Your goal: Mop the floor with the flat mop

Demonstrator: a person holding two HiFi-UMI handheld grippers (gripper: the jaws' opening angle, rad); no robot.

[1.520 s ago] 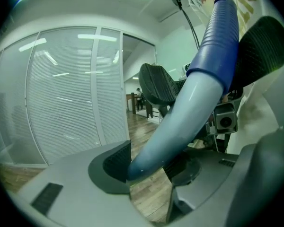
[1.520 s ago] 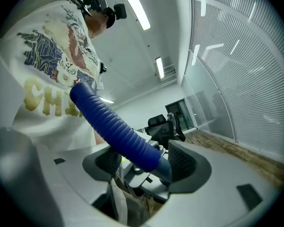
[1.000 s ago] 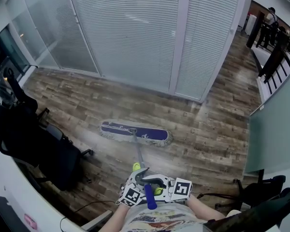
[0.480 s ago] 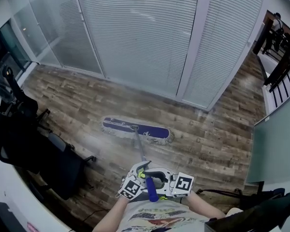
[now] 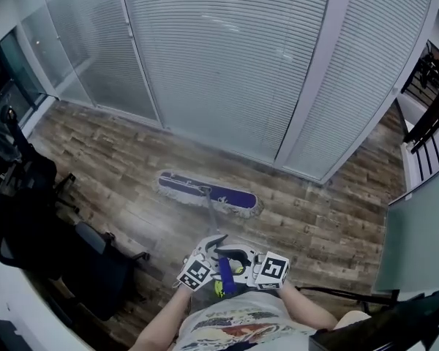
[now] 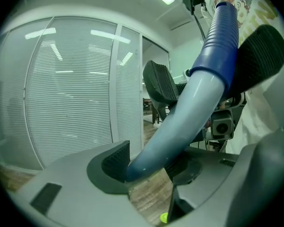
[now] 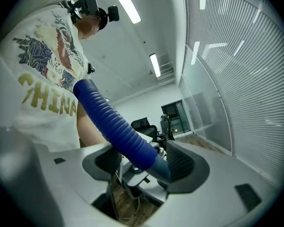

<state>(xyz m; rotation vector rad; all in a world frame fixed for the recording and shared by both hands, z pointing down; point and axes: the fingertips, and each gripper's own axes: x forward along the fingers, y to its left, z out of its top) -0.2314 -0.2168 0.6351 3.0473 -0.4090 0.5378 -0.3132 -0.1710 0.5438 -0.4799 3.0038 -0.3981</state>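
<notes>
You are standing over a brown wood-plank floor (image 5: 314, 225), holding a long flat mop out ahead of you. Its purple rectangular pad (image 5: 207, 193), edged with a white fringe, is lying flat on the planks beyond your grippers, near the foot of a white slatted glass wall (image 5: 227, 64).

The left gripper (image 6: 149, 167) is clasping the pale grey pole (image 5: 213, 225), though its jaws have just been easing wider. The right gripper (image 7: 143, 163) is clamping the ribbed blue sleeve (image 5: 226, 276) nearer your body.

If that left hold is loosening, the pole may be twisting free, tipping the pad onto an edge. A stroke pushed further risks knocking the wall, and one swinging left risks snagging the black office chairs (image 5: 29, 218).
</notes>
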